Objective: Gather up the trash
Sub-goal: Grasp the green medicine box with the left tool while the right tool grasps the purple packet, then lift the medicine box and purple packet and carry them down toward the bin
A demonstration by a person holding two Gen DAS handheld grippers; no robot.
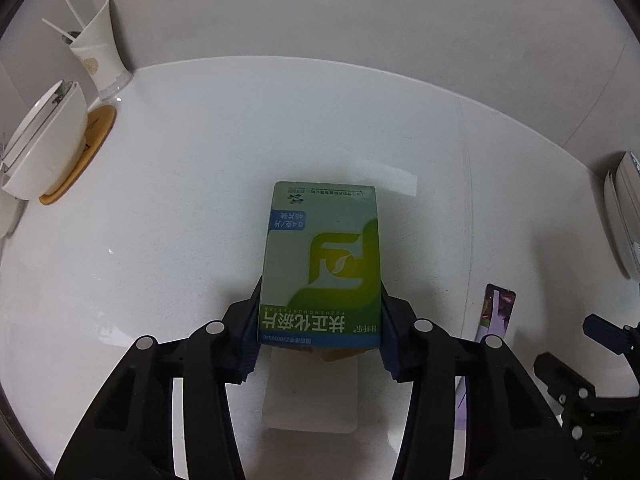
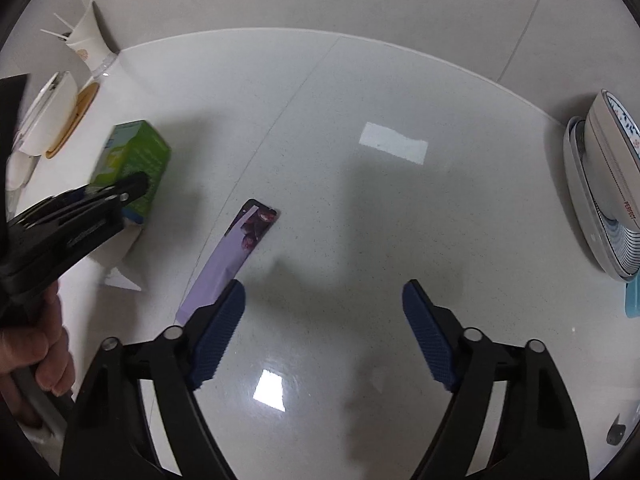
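Two grippers showed different states: your left gripper was clamped on the green medicine box standing on the white countertop, while your right gripper hung with fingers apart and empty, its left pad just beside the purple wrapper. Only the right view showed stacked dishes clearly and your hand.
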